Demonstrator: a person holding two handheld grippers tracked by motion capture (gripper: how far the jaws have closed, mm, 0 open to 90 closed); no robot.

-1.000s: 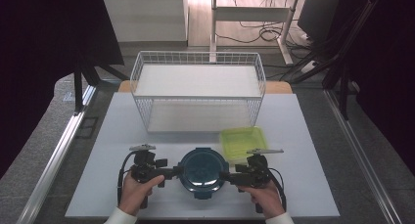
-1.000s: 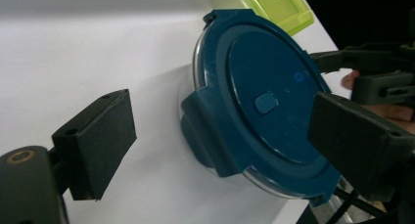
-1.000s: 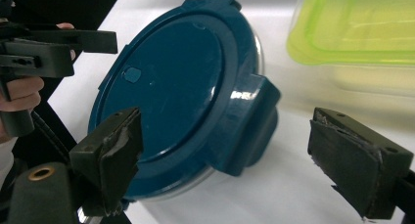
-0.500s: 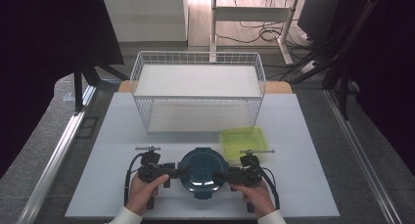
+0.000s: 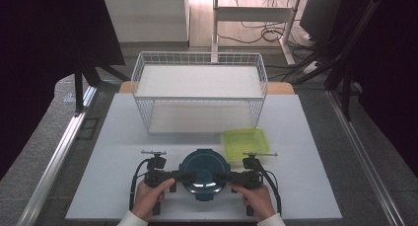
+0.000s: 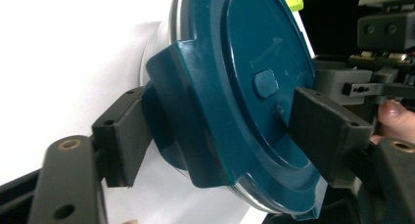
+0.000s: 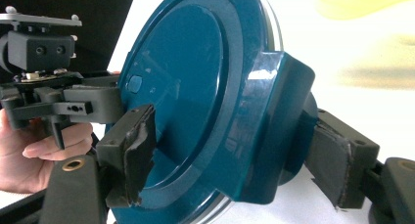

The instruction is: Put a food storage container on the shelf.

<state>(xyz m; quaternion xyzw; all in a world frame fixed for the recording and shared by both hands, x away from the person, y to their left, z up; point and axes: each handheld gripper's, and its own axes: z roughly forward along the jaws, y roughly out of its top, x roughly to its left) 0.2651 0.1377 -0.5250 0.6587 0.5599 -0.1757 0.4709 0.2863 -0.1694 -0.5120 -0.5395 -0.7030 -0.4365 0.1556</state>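
Two claws pinch a round box.
The dark blue lid (image 5: 203,172) covers its clear bowl on the white table (image 5: 118,137), near the wire basket (image 5: 199,90). The left gripper (image 5: 186,176) and right gripper (image 5: 221,177), jaws just closing, squeeze its side flaps.

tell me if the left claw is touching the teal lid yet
Touching. In the left gripper view the left claw, whose jaws have just been closing, straddles the teal lid's side clip, one pad on the lid's top face, the other against the clip.
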